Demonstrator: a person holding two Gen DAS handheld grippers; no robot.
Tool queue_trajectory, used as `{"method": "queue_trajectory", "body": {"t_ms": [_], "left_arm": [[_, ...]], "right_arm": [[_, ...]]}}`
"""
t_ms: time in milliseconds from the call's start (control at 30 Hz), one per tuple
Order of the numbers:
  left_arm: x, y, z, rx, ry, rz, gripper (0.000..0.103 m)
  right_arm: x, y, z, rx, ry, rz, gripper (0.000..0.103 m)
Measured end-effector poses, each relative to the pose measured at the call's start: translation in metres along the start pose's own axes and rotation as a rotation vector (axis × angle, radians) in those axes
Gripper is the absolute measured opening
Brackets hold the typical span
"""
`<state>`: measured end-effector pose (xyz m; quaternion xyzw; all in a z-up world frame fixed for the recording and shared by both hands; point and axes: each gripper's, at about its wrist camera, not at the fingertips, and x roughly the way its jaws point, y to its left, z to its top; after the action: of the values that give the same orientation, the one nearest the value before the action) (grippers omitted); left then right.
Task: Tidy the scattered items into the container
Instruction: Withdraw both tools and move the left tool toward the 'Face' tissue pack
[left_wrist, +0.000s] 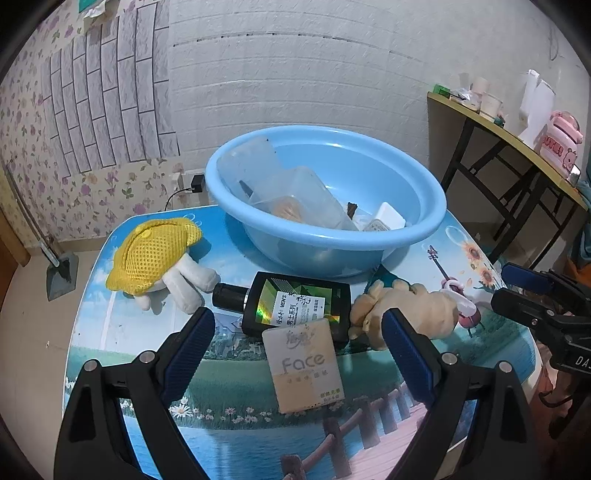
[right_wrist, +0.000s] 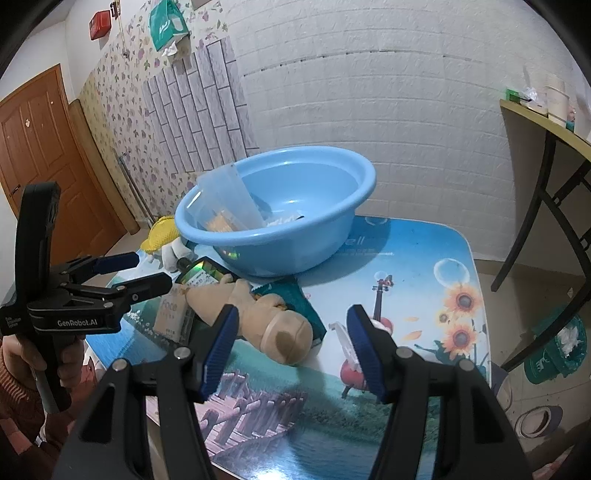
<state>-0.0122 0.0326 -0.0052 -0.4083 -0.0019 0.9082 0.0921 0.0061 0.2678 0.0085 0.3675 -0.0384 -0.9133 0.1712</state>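
We have several things left on the table (left_wrist: 110, 332) in front of the blue basin (left_wrist: 424, 221): a tissue pack (left_wrist: 304, 369) leaning on a black bottle (left_wrist: 295, 306), a tan plush toy (left_wrist: 424, 306) beside them, and a yellow plush (left_wrist: 155, 254) off to the left. The basin already holds a clear box (left_wrist: 295, 192) and a few small bits.

We judge the tissue pack light and squashy, best pinched across its short sides. The bottle looks stiff, heavier and smooth, so we would take it across its flat body. The tan plush is soft and forgiving; its middle gives a sure hold.

Our left gripper (left_wrist: 299, 339) hovers low over the tissue pack, jaws spread wide and empty. Our right gripper (right_wrist: 291, 350) also gapes wide, empty, aimed at the round end of the tan plush toy (right_wrist: 280, 332).
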Motion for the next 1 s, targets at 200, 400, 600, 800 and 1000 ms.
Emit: {"method": "queue_trajectory", "body": {"t_ms": [200, 400, 600, 800, 1000], "left_arm": [[0.0016, 0.0031, -0.0021, -0.006, 0.005, 0.001, 0.092], [0.0037, 0.0041, -0.0033, -0.003, 0.013, 0.004, 0.092], [0.0046, 0.0032, -0.0044, 0.002, 0.018, 0.005, 0.092], [0.0048, 0.003, -0.0043, 0.003, 0.018, 0.007, 0.092], [0.0055, 0.0031, -0.0043, 0.002, 0.021, 0.006, 0.092]], "right_arm": [[0.0024, 0.0003, -0.0015, 0.0, 0.01, -0.001, 0.061], [0.0035, 0.0006, -0.0027, 0.001, 0.015, -0.001, 0.061], [0.0057, 0.0008, -0.0035, 0.001, 0.02, -0.001, 0.061], [0.0066, -0.0006, -0.0034, 0.004, 0.021, -0.001, 0.061], [0.0077, -0.0018, -0.0047, 0.007, 0.022, 0.001, 0.061]]}}
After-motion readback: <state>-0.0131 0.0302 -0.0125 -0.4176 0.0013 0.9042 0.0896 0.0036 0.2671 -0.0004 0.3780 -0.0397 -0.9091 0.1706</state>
